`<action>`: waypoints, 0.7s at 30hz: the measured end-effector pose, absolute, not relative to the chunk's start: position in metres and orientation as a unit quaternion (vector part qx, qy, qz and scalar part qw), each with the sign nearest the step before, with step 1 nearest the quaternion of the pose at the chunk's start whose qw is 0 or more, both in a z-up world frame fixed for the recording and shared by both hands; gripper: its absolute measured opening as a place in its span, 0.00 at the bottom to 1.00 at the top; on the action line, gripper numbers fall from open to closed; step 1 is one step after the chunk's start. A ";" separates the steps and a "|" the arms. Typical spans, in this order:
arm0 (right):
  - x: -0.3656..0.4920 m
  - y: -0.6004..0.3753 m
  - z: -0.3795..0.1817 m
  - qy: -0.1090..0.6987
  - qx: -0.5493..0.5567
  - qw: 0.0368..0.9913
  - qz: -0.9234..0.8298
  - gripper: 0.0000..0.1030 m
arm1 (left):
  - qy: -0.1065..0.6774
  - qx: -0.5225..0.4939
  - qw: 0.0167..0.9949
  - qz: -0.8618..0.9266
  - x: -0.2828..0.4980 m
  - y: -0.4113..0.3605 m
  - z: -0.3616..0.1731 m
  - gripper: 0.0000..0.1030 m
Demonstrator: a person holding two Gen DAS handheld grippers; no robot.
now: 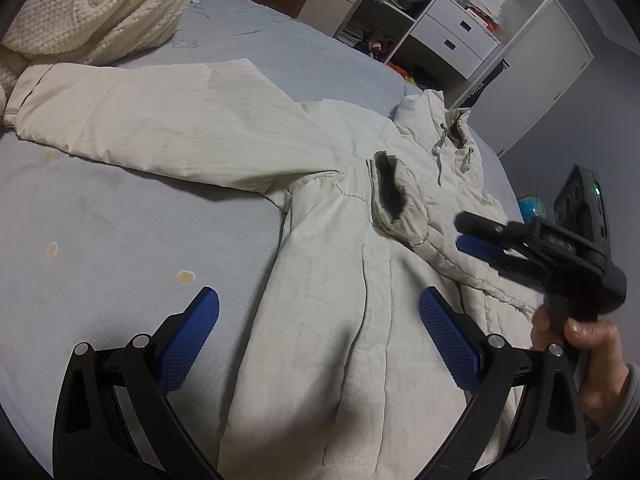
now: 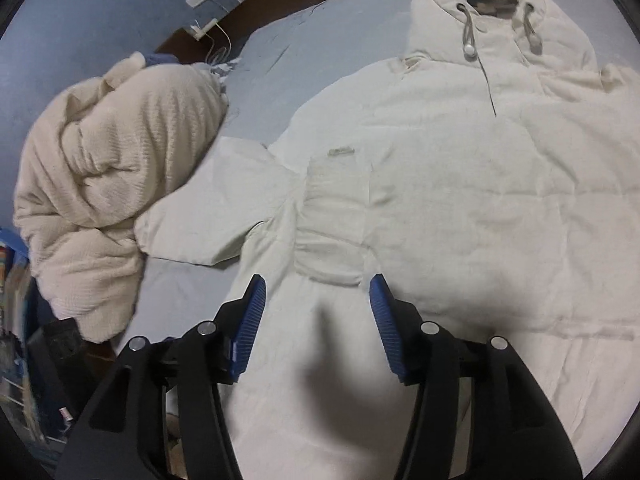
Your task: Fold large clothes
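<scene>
Bare sheet [image 1: 120,240] is left open ahead and to the left of the left gripper [image 1: 319,332]. Farther ahead, that side is crossed by the jacket's sleeve [image 1: 140,120], and the far-left corner is blocked by a heaped blanket [image 1: 100,4]. The right side is occupied by the right gripper [image 1: 476,234].

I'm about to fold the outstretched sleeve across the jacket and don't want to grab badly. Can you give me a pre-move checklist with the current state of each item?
1. Left claw open and empty: ok.
2. Right claw open and empty: ok.
3. Jacket lying spread on the bed: ok.
4. One sleeve already folded over the chest, its cuff resting on the body: ok.
5. Other sleeve extended: ok, though its end touches the knit blanket.
6. Far hem edge flat: cannot tell.
</scene>
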State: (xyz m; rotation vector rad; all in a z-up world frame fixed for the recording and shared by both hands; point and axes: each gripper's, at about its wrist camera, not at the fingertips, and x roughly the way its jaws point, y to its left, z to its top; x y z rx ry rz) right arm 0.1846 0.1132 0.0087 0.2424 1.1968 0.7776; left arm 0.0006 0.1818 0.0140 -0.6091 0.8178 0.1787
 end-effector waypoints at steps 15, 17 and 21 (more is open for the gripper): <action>0.161 -0.047 0.000 0.555 0.064 0.790 0.251 0.51 | 0.399 -0.282 0.867 0.097 0.001 0.180 0.014 0.94; 0.150 -0.073 0.001 0.551 0.024 0.803 0.227 0.54 | 0.400 -0.285 0.865 0.099 0.002 0.181 0.013 0.94; 0.130 -0.109 0.004 0.544 -0.022 0.814 0.203 0.59 | 0.406 -0.293 0.859 0.106 0.002 0.184 0.011 0.94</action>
